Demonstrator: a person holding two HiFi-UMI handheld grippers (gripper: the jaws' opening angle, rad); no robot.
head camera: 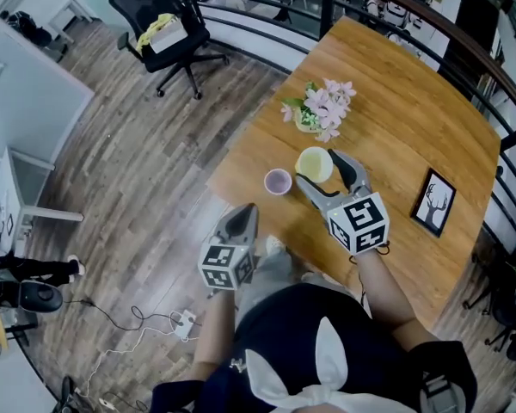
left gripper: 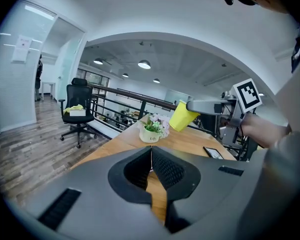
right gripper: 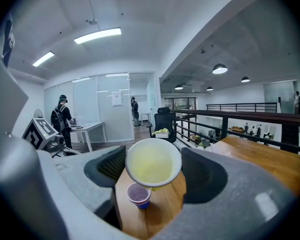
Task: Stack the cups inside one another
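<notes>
My right gripper is shut on a yellow cup and holds it tilted above the wooden table. In the right gripper view the yellow cup fills the gap between the jaws, mouth toward the camera. A small purple cup stands upright on the table just below and in front of it. In the head view the purple cup stands left of the yellow one, near the table's edge. My left gripper is shut and empty, low beside the table's near edge. From the left gripper the yellow cup shows in the air.
A pot of pink flowers stands behind the cups. A black picture frame lies at the table's right. A black railing runs along the far side. An office chair stands on the wood floor to the left.
</notes>
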